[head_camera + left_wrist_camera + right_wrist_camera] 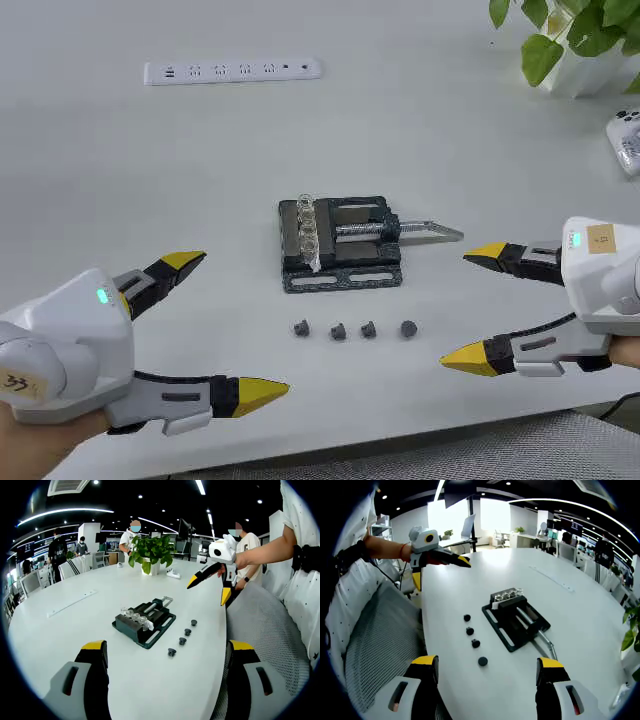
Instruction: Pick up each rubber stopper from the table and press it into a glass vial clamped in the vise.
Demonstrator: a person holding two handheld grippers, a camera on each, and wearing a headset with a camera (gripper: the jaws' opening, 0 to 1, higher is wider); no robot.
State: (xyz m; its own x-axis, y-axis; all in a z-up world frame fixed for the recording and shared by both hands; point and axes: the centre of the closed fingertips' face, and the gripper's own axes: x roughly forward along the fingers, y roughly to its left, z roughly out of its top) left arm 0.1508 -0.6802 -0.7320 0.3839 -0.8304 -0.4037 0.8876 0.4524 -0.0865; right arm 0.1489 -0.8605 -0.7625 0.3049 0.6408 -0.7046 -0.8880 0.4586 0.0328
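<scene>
Sticker (17, 382) on left gripper (232, 323): "33"

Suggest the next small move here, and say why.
Probably lower the open right gripper over the rightmost stopper: four stoppers lie loose in front of the vise, none is held yet, and this one lies nearest that gripper.

Four dark rubber stoppers (338, 331) in a row near black vise (345, 270), clear glass vials (308, 226) clamped upright

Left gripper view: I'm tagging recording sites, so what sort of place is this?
Probably an open-plan office: a big white meeting table, office chairs beyond it, a potted plant, and people standing under strip ceiling lights.
</scene>
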